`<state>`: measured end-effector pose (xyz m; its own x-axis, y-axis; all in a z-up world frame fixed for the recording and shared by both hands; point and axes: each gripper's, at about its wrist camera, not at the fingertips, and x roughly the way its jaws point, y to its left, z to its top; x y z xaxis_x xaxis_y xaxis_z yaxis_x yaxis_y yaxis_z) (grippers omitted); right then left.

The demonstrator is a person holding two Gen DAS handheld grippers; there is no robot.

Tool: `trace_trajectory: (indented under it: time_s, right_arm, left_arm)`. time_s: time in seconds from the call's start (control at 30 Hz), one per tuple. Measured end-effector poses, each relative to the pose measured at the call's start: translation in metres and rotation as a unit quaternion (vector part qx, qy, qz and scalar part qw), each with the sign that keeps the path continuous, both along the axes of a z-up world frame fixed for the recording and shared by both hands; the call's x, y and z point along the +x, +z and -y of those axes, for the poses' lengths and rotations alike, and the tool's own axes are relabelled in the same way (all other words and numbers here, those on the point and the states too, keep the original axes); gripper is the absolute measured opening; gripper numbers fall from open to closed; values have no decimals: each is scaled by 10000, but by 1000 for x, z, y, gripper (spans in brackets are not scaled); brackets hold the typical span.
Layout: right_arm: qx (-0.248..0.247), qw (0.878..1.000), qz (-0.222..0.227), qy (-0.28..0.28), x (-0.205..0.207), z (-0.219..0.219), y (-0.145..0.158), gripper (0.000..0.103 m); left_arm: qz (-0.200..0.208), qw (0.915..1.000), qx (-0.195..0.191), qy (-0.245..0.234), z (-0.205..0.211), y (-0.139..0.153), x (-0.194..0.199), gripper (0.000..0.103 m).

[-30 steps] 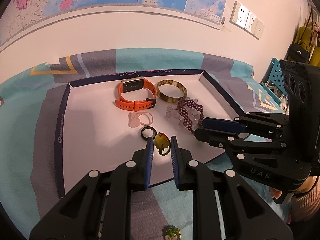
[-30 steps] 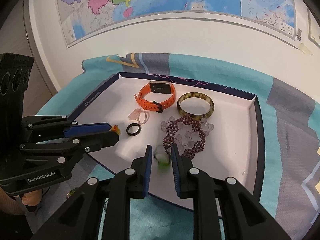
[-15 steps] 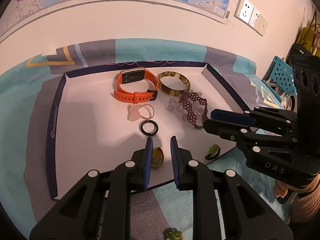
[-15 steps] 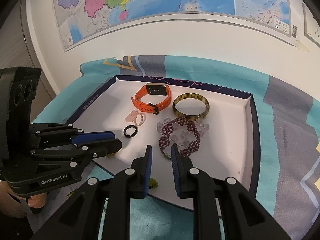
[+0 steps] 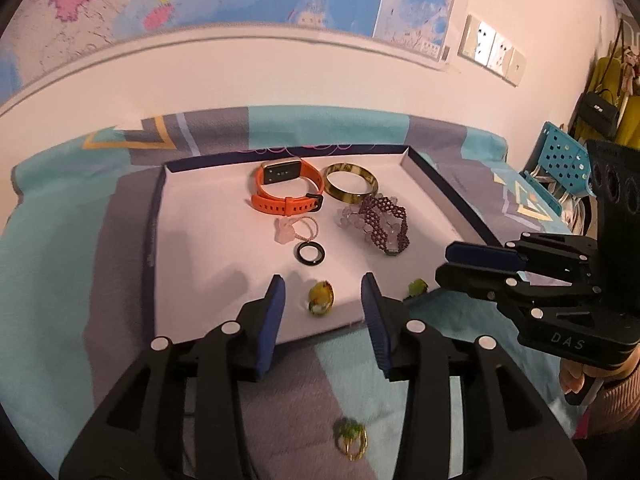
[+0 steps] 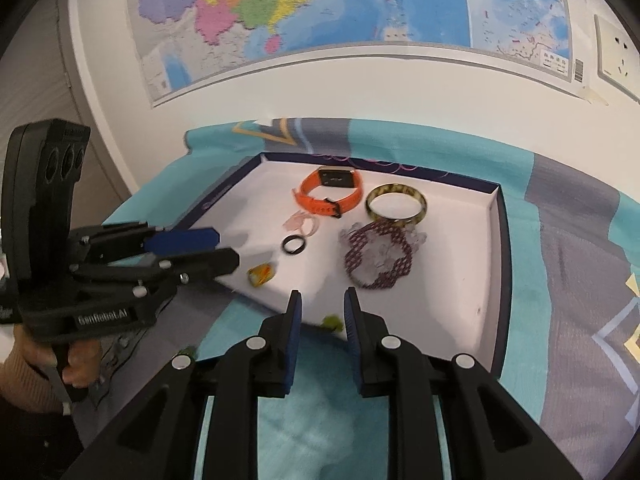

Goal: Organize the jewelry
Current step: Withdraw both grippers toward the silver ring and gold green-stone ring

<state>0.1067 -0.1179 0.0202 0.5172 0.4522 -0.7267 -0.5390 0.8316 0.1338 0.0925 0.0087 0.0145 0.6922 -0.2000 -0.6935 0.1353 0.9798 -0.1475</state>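
A white tray with a navy rim (image 5: 156, 220) (image 6: 502, 240) lies on the patterned cloth. My left gripper (image 5: 322, 300) (image 6: 226, 250) is open and its jaws are still opening; a yellow ring (image 5: 320, 298) (image 6: 262, 274) lies loose on the tray between them. My right gripper (image 6: 320, 312) (image 5: 444, 262) hovers at the tray's near edge with its jaws a little apart. A pale green ring (image 6: 332, 322) (image 5: 417, 287) rests there between them, untouched. Farther back lie an orange watch band (image 5: 286, 190), a bangle (image 5: 350, 188), a purple beaded bracelet (image 5: 382, 226), a pink ring (image 5: 296, 230) and a black ring (image 5: 310, 254).
A green and gold ring (image 5: 352, 438) lies on the cloth in front of the tray, under my left gripper. A wall with a map stands just behind the table. A blue perforated chair (image 5: 560, 160) is off to the right.
Both grippers pulled back toward the tray's near edge. The left let go of the yellow ring and spread its jaws; the right dropped the pale green ring onto the tray's edge.
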Motion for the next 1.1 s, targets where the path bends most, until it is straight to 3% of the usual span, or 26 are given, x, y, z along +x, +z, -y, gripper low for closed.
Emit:
trace_trajectory:
  time_s: [0.1, 0.57, 0.73, 1.1]
  right_arm:
    - [30, 9999, -33, 149, -14, -1, -1, 26]
    - [-110, 9990, -331, 290, -50, -10, -25, 35]
    - [-173, 9990, -329, 257, -52, -13, -28, 44]
    - [-291, 9987, -337, 244, -52, -19, -33, 44]
  left_arm:
    - [72, 10000, 13, -20, -3, 3, -16, 56]
    - [-67, 9991, 361, -201, 6, -17, -67, 65]
    - [-78, 9992, 361, -173, 6, -19, -72, 69]
    - [-117, 9992, 372, -113, 6, -22, -80, 73]
